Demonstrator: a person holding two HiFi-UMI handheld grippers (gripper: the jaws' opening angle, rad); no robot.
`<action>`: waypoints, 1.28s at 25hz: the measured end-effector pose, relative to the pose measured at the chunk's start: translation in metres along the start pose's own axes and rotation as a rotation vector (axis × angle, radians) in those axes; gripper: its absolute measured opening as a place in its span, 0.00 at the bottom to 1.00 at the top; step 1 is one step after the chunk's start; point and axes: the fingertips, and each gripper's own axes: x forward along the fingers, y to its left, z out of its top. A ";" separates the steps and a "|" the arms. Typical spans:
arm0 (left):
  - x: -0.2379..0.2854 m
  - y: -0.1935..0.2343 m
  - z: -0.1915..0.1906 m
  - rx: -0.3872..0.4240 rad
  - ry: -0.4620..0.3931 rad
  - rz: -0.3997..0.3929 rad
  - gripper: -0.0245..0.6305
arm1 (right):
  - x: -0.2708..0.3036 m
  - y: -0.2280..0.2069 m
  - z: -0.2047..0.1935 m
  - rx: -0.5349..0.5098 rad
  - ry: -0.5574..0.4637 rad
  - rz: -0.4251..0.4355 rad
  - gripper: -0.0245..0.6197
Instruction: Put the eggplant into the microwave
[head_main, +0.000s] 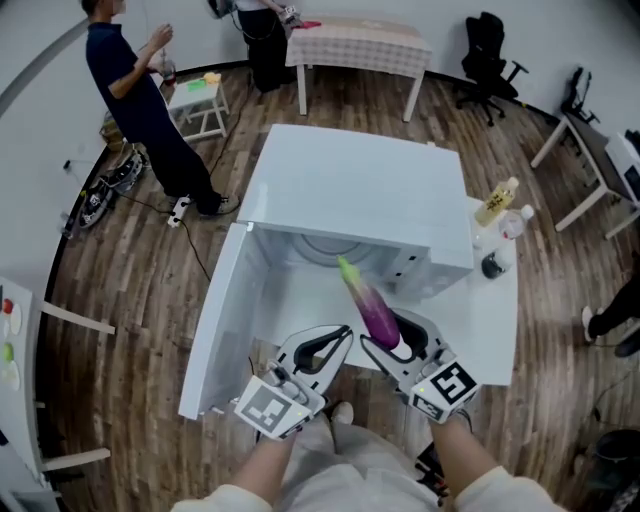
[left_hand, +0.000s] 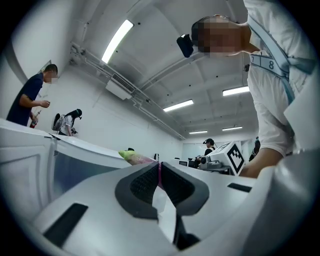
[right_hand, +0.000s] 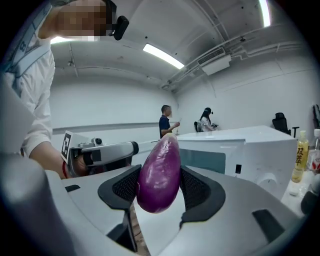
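The eggplant (head_main: 372, 305) is before the microwave (head_main: 350, 195), bottles (head_main: 497, 203) at its right.

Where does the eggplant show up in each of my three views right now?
Head view: eggplant at lower centre, held by the right gripper, green stem towards the open microwave.
Left gripper view: only its green stem end shows, just above the left gripper's closed jaws.
Right gripper view: centre, clamped between the jaws.
Shared landmark: the white microwave, at left in the left gripper view, at right in the right one.
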 end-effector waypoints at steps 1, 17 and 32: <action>0.001 0.006 -0.005 -0.003 0.001 0.009 0.06 | 0.006 -0.004 -0.006 0.003 0.012 0.000 0.44; -0.002 0.076 -0.046 -0.060 0.010 0.107 0.06 | 0.099 -0.050 -0.054 0.031 0.093 -0.051 0.44; 0.008 0.114 -0.067 -0.076 0.019 0.113 0.06 | 0.158 -0.100 -0.082 0.032 0.150 -0.155 0.44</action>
